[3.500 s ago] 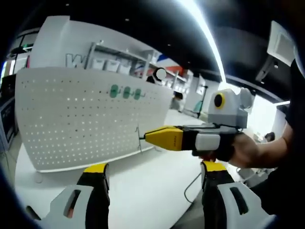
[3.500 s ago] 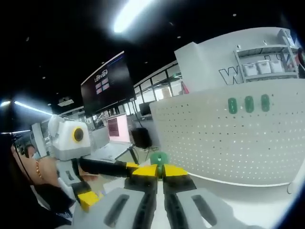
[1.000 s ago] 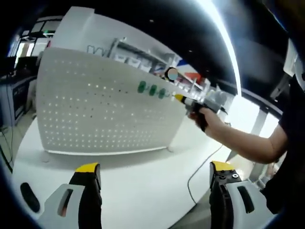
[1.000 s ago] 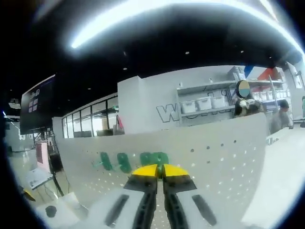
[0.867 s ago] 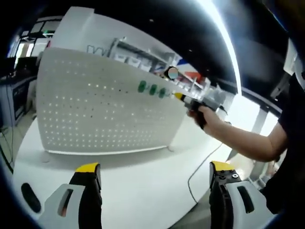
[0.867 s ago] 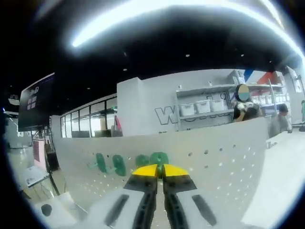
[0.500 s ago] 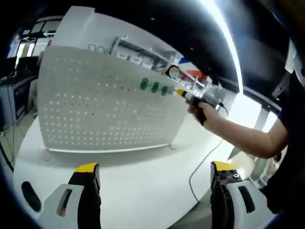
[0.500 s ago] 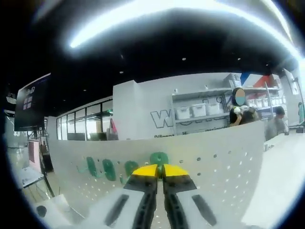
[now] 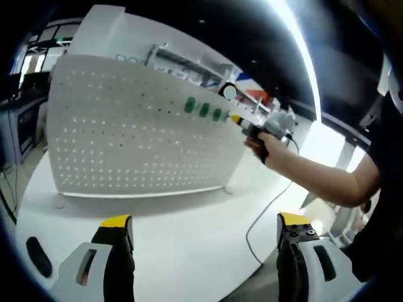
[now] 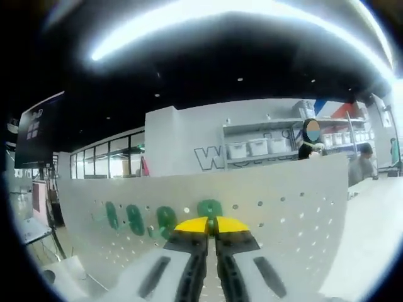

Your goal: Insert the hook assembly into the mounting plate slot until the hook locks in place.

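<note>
A white pegboard plate (image 9: 138,138) stands upright on the table, with three green hooks (image 9: 203,110) in a row near its top edge. A hand holds my right gripper (image 9: 236,119) with its yellow tips at the board, just right of that row. In the right gripper view the jaws are shut (image 10: 211,224) on a green hook (image 10: 210,207), which sits against the pegboard (image 10: 283,207) to the right of the three mounted hooks (image 10: 134,218). My left gripper (image 9: 204,223) hangs back over the table, open, with nothing between its jaws.
The white table (image 9: 182,245) runs under the board. A thin cable (image 9: 261,217) trails off its right side. A small black object (image 9: 38,264) lies near the left front edge. Shelves with white bins (image 10: 252,148) and people stand behind the board.
The right gripper has carried the green hook rightwards along the board's top row and closer to it; the mounted hooks now lie further left in its view. The left gripper has hardly moved.
</note>
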Demonstrator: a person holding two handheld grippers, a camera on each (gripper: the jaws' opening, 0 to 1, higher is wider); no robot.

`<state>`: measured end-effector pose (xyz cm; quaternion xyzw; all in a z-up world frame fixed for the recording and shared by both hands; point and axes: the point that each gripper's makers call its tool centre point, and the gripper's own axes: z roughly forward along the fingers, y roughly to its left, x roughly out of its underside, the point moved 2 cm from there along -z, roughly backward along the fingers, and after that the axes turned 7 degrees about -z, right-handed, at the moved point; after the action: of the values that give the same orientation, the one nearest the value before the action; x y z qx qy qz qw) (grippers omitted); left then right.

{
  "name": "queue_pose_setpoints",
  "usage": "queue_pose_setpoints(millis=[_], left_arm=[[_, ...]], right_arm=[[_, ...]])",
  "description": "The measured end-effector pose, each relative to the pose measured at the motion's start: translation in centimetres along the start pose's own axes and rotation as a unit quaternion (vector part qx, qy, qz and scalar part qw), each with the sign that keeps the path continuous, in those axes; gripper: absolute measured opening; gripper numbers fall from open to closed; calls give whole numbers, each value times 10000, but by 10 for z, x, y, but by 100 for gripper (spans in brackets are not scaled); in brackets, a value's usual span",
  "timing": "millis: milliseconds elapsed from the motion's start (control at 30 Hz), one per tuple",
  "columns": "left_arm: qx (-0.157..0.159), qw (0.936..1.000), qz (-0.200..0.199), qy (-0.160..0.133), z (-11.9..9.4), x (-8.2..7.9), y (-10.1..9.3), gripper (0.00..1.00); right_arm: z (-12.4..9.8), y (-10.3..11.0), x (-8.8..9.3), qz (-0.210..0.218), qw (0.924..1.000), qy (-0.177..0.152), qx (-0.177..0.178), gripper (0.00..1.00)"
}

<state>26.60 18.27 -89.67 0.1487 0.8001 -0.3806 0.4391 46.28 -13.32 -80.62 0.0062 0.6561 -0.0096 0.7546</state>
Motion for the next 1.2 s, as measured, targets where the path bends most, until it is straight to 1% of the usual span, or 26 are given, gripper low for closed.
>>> queue_pose_setpoints(millis=[67,133,200,233,300,367,400,433,467,533,600,667,733,767,833,933,967,1000,1100,1200], left_arm=[[3,10000,-10,-3,1,0,-1,96],[-14,10000,-18,34,1,2,0,96],[-58,10000,-48,2,-1,1,3,96],[-60,10000,-58,-7,-1,1,3,96],[-57,9999,-90,-3,-1,2,3,96],[-66,9999,-73,20,-1,4,3,96],[-62,10000,-70,33,-1,4,3,95],[-60,10000,-69,35,-1,5,2,95],[-70,9999,-75,46,-1,5,2,96],[-110,9999,-88,49,-2,5,3,96],[-125,9999,-104,15,-3,4,4,96],[-155,9998,-85,-11,-4,2,6,96],[-190,9998,-61,-45,-6,0,7,96],[-215,9997,-55,-59,-7,0,8,96],[-232,9997,-53,-56,-8,1,9,96],[-210,9998,-49,-47,-9,1,8,96],[-183,9998,-77,-56,-9,1,6,96],[-159,9998,-100,-82,-10,0,5,96],[-152,9998,-43,-131,-12,-4,3,96],[-175,9997,59,-159,-14,-8,1,96]], right_arm=[[0,0,2,-8,10000,-5,22,0],[-1,0,2,50,9999,-80,44,0],[0,0,2,-3,10000,-79,37,0],[0,1,2,-120,9999,-76,25,0],[1,2,3,-185,9998,-32,7,0],[3,2,3,-163,9999,20,-2,0],[3,3,3,-279,9996,95,-1,0],[2,2,2,-568,9982,180,-37,0],[2,3,1,-695,9974,172,-44,1],[4,3,1,-427,9990,132,-63,1],[5,1,2,-377,9990,214,-79,1],[5,1,1,-453,9986,258,-78,1],[4,1,1,-399,9987,290,-82,2],[4,2,2,-295,9989,336,-114,3],[2,2,3,-273,9986,429,-141,6],[-4,2,-5,-422,9982,391,-154,7],[-7,1,-11,-425,9985,319,-146,7],[-10,1,-20,-337,9991,185,-163,8],[-18,0,-33,-315,9993,103,-196,11],[-30,0,-46,-342,9992,33,-190,15]])
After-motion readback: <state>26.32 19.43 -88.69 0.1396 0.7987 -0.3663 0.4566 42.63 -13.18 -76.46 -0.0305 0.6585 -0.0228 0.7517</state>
